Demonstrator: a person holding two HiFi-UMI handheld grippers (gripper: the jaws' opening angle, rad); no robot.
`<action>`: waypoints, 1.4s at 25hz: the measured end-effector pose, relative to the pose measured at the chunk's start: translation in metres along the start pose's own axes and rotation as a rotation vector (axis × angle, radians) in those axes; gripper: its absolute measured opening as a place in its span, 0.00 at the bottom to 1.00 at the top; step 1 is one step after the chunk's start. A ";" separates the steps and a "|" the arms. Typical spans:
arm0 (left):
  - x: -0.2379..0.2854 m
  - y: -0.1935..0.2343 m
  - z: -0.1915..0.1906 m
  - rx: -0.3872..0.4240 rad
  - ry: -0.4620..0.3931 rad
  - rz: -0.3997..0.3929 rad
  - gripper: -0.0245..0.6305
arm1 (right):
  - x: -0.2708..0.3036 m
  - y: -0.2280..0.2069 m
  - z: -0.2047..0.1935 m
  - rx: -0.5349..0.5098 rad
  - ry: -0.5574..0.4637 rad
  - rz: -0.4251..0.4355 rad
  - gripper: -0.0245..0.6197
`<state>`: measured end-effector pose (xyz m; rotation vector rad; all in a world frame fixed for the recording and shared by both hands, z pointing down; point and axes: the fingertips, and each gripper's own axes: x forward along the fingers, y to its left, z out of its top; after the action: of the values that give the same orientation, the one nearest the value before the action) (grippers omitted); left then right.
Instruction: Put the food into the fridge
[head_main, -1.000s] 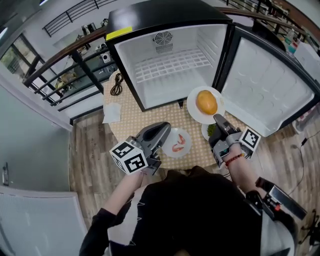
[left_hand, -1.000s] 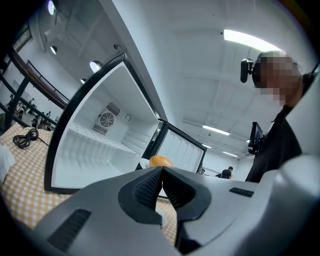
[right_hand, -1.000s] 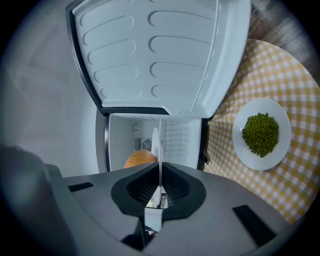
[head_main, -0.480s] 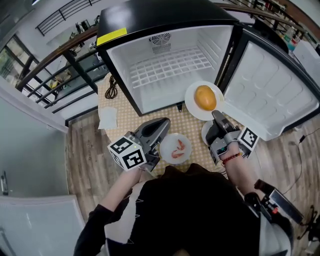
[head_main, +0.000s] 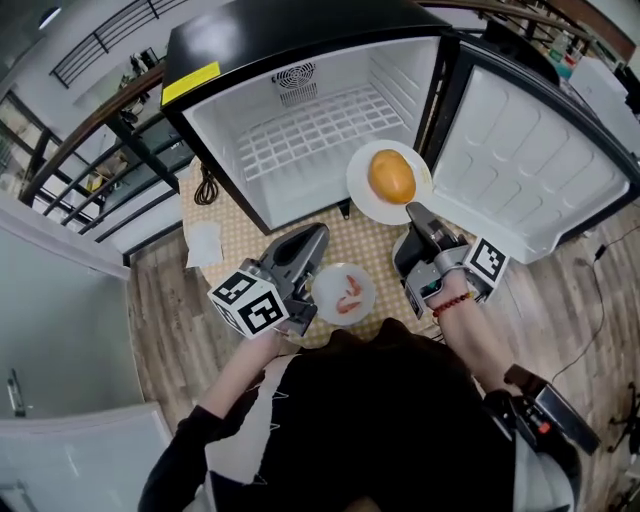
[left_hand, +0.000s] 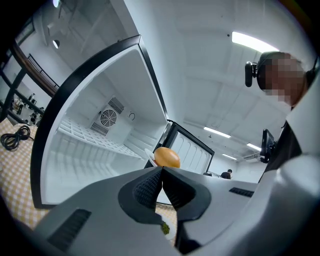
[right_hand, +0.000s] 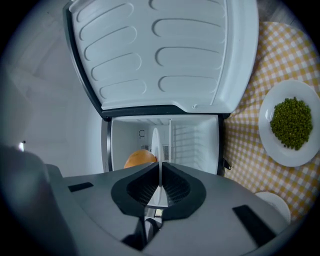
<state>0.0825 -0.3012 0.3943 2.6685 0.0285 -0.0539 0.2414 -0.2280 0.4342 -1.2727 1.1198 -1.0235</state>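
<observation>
My right gripper (head_main: 412, 212) is shut on the rim of a white plate (head_main: 362, 196) that carries an orange-brown bun (head_main: 391, 175), held in the air in front of the open fridge (head_main: 320, 130). In the right gripper view the plate (right_hand: 155, 145) shows edge-on between the jaws (right_hand: 160, 167), with the bun (right_hand: 140, 159) to its left. My left gripper (head_main: 318, 232) is shut and empty above the table; its shut tips (left_hand: 161, 169) point at the fridge. A plate of shrimp (head_main: 343, 293) lies between the grippers. A plate of green peas (right_hand: 290, 122) sits on the checked cloth.
The fridge door (head_main: 530, 170) stands wide open at the right. A wire shelf (head_main: 310, 125) crosses the fridge interior. A coiled cable (head_main: 205, 185) and a white napkin (head_main: 203, 243) lie on the checked tablecloth (head_main: 250, 235) at the left. Railings run behind.
The plate with the bun has moved up and nearer to the fridge opening in my right gripper. The left gripper has stayed shut beside the shrimp plate.
</observation>
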 end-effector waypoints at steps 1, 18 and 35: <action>0.001 0.000 0.001 0.005 -0.003 0.000 0.06 | 0.000 0.002 0.000 0.007 -0.008 0.005 0.07; -0.008 0.005 -0.010 0.101 0.093 -0.136 0.06 | 0.013 -0.005 -0.001 0.024 -0.143 -0.026 0.07; -0.018 0.016 0.016 0.156 0.150 -0.346 0.06 | 0.056 -0.009 -0.015 -0.019 -0.264 -0.077 0.08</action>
<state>0.0639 -0.3227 0.3881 2.7864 0.5540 0.0344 0.2368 -0.2859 0.4403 -1.4295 0.8850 -0.8726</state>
